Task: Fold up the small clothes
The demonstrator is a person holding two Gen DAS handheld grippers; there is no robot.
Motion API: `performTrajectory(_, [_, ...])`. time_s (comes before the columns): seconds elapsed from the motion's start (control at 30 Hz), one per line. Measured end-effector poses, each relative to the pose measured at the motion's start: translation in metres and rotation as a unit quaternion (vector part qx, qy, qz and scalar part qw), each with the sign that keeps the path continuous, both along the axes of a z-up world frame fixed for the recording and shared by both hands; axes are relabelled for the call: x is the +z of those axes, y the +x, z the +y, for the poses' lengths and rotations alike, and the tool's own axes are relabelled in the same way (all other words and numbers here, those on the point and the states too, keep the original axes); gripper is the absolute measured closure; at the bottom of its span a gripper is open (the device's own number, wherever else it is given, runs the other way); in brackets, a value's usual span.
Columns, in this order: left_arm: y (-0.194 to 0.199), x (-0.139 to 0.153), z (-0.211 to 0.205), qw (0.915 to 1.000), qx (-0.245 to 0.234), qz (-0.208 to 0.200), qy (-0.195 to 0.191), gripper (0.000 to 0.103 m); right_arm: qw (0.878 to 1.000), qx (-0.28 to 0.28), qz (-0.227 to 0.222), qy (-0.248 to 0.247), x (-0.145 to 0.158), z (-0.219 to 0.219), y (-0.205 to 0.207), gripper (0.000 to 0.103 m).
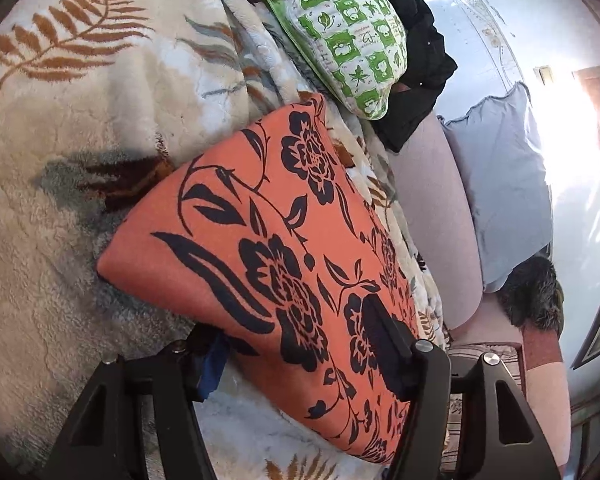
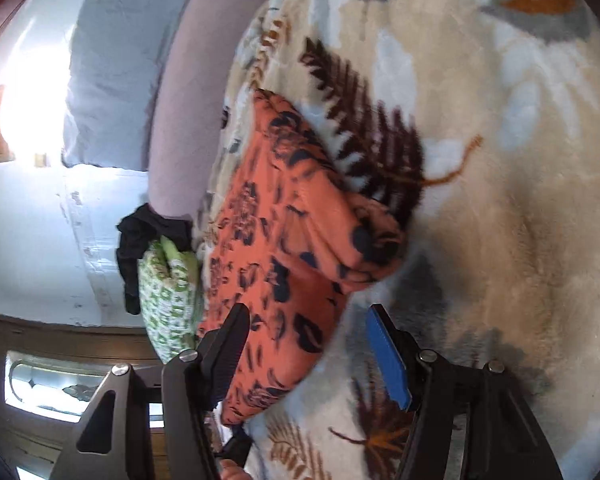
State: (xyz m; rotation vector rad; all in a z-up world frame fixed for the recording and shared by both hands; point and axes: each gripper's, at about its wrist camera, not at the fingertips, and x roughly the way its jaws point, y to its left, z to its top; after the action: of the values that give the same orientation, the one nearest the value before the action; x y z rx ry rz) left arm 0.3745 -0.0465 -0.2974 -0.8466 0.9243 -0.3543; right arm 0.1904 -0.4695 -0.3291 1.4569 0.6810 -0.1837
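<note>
Fleecy leaf-print blanket [image 1: 80, 128] (bed), pale wall [image 1: 460, 20]

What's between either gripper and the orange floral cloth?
Nothing visible. The orange floral cloth already lies between the fingers of the left gripper and of the right gripper, on the leaf-print blanket.

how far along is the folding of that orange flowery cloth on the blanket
Done: the orange floral cloth already lies doubled on the leaf-print blanket, with a clean folded edge. In hand: the left gripper straddles its near end, and the right gripper has its jaws around another edge, not visibly pinching. Left: probably one more fold. The green-checked piece and black garment look unfolded.
</note>
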Motion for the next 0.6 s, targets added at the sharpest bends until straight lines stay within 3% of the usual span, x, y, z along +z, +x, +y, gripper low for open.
performTrajectory(0.17, [0.0, 0.001, -0.003, 0.9997, -0.015, -0.014, 0.011, 0.04, 0.997, -0.027, -0.022, -0.075, 0.005, -0.009, 0.022, 0.04])
performTrajectory(0.27, [0.001, 0.0, -0.001, 0.9997, -0.016, -0.018, 0.005, 0.04, 0.996, -0.063, -0.041, -0.055, -0.005, -0.019, 0.02, 0.042])
performTrajectory(0.37, [0.002, -0.001, 0.001, 0.9998, -0.012, -0.018, 0.001, 0.048, 0.993, -0.069, -0.048, -0.083, 0.001, -0.025, 0.022, 0.042])
performTrajectory(0.47, [0.003, 0.001, 0.002, 0.9997, -0.009, -0.021, -0.002, 0.056, 0.987, -0.115, -0.099, -0.053, 0.005, -0.04, 0.009, 0.039])
performTrajectory(0.57, [0.002, 0.001, 0.0, 0.9998, -0.005, -0.019, 0.001, 0.056, 0.992, -0.08, -0.089, -0.039, 0.002, -0.044, 0.02, 0.039])
performTrajectory(0.6, [0.003, 0.0, 0.0, 0.9999, -0.002, -0.015, -0.002, 0.051, 0.994, -0.068, -0.084, -0.024, -0.004, -0.039, 0.026, 0.039])
